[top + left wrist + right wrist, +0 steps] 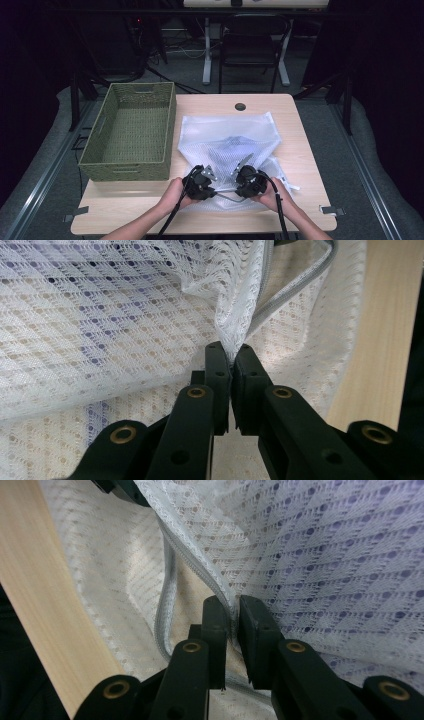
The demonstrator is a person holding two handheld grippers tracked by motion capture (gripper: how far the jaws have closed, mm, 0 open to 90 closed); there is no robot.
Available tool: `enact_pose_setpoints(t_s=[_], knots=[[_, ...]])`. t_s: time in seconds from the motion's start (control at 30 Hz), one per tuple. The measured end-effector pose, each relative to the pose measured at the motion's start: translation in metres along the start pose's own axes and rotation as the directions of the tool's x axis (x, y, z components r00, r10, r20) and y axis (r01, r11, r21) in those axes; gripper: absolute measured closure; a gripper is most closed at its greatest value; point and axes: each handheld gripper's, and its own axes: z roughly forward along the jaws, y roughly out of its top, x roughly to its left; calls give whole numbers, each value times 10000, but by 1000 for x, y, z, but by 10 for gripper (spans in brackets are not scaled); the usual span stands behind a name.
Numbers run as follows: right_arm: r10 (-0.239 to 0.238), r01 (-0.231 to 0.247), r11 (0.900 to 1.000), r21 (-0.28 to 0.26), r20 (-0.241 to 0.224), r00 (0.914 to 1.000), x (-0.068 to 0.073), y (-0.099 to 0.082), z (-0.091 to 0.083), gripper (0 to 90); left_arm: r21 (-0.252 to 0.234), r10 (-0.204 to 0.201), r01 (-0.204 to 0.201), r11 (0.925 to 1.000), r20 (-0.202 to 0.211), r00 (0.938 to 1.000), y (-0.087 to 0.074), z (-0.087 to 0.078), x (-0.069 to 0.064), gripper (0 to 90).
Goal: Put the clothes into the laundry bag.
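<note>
A white mesh laundry bag [227,142] lies flat on the wooden table [295,135], with something pale purple showing through its netting. At the bag's near edge my left gripper [206,171] is shut on a fold of the mesh [231,335] beside the grey zipper [295,290]. A short way to its right, my right gripper [243,167] is shut on the bag's zippered edge [220,587], and a loop of grey zipper [167,595] hangs to the left of its jaws. A hand holds each gripper from below.
An empty green woven basket [131,131] stands on the table's left side, beside the bag. A round cable hole [240,106] sits near the far table edge. A black chair [252,42] and table legs stand beyond. Bare wood runs along the right and near edges.
</note>
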Motion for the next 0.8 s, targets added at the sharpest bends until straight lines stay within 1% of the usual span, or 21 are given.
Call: enact_pose_setpoints(t_s=[0.1,0.17,0.27,0.33,0.37,0.4,0.47,0.53,0.63,0.7,0.8], knots=[[-8,9,9999,137,-86,10000,-1,-1,4,781,390,-50,55,9992,-138,9999,0,4,0,824],[-16,22,9996,294,-200,9998,-2,-2,7,746,402,-153,154,9991,-45,9999,-1,4,1,790],[-13,26,9995,303,-416,9991,-3,-2,9,688,442,-119,118,9990,27,9999,-1,3,2,735],[76,-60,9996,287,-564,9984,-3,-1,9,625,475,-133,129,9988,89,9999,-1,2,2,700],[138,-123,9996,248,-576,9982,-3,-1,8,600,515,-110,107,9986,53,9999,0,1,3,668],[88,-76,9998,210,-593,9982,-3,0,7,565,573,-92,89,9983,41,9999,0,0,3,636],[46,-36,9999,141,-703,9975,-1,1,5,486,582,-5,12,9983,-115,9999,0,-3,3,575],[54,-53,10000,19,-961,9954,0,1,0,394,450,-141,149,9989,-187,9997,-1,-6,3,496],[-90,40,9993,-384,-1316,9913,2,2,-10,280,197,-201,205,9996,-191,9996,1,-11,4,389],[-68,-27,9981,-621,-1518,9884,2,3,-16,243,20,-240,240,9997,-218,9995,1,-14,2,341],[-16,-123,9958,-909,-1512,9885,2,3,-25,197,-195,-357,351,9992,-302,9989,-1,-19,0,288]])
